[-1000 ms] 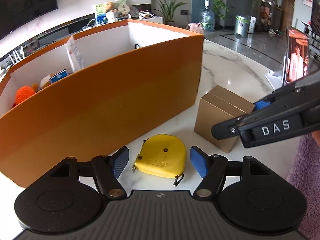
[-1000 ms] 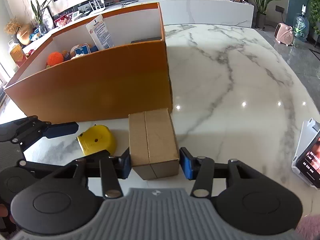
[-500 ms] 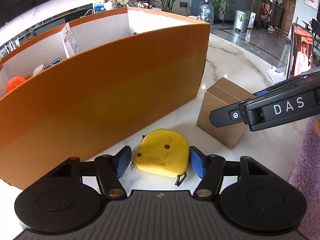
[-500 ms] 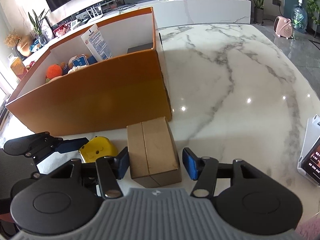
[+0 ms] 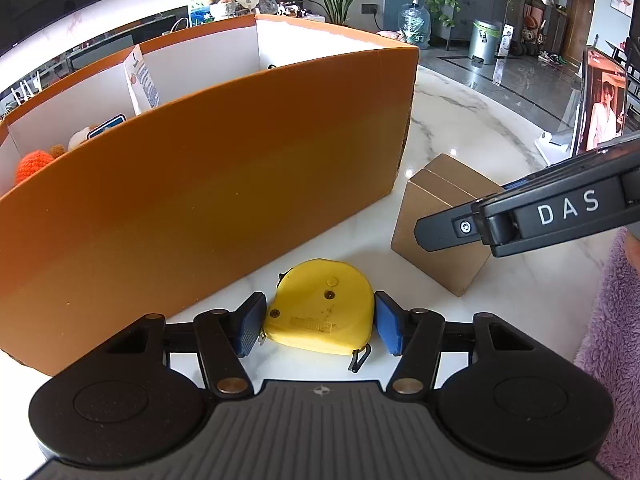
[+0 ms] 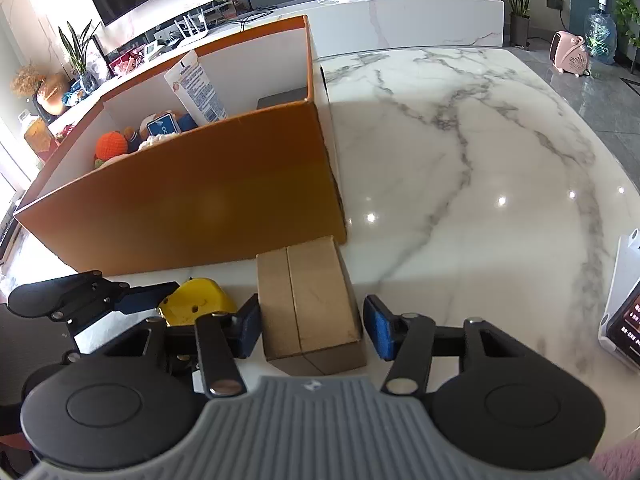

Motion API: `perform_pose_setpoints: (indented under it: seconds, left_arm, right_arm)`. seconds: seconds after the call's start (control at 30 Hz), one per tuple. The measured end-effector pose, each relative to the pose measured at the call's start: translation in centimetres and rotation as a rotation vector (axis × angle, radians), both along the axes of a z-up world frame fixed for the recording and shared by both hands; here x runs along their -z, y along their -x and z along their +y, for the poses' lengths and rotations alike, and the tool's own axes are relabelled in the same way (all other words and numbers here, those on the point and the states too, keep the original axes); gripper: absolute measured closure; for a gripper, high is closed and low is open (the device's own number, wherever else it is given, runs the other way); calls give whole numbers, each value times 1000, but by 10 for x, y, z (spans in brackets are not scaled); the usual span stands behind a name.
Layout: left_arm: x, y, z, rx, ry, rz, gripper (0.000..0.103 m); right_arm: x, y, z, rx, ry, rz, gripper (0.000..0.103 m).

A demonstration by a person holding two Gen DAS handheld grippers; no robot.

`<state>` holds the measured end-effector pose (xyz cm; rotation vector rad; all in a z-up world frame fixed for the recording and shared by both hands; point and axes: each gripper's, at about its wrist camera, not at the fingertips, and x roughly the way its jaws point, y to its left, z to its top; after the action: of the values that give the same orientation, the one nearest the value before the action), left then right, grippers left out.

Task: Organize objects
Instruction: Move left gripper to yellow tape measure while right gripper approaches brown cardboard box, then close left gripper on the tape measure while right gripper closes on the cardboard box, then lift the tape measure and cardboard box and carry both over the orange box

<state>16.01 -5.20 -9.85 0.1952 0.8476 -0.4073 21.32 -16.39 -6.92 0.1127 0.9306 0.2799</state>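
Observation:
A yellow tape measure point(image 5: 320, 312) lies flat on the marble table in front of the orange storage box point(image 5: 200, 200). My left gripper point(image 5: 318, 328) straddles it; the jaws are closing and the blue pads point(image 5: 250, 328) stand right at its sides. A small brown cardboard box point(image 6: 308, 300) rests on the table by the storage box's point(image 6: 200, 200) corner. My right gripper point(image 6: 314, 328) has it between its closing jaws. The left pad is against the carton, and a gap shows at the right pad point(image 6: 378, 332).
The storage box holds an orange knitted toy point(image 6: 112, 146), a white tube point(image 6: 198, 90) and a blue card. A phone on a stand point(image 6: 624, 320) sits at the table's right edge. A purple fleece sleeve point(image 5: 612, 340) is at the right.
The left gripper's pads have drawn in from well apart to the tape measure's sides. The right gripper's pads stay around the carton. Both objects remain on the table.

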Motion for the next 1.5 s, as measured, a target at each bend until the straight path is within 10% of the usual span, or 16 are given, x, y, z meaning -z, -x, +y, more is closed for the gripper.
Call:
perform_pose_setpoints:
  seconds: [0.67, 1.5]
  left_arm:
    - [-20, 15, 15, -81, 60, -16, 40]
    - [-125, 25, 38, -113, 210, -205, 40]
  right_arm:
    - [-12, 13, -1, -6, 15, -43, 51]
    - [-102, 38, -6, -47, -179, -170, 52]
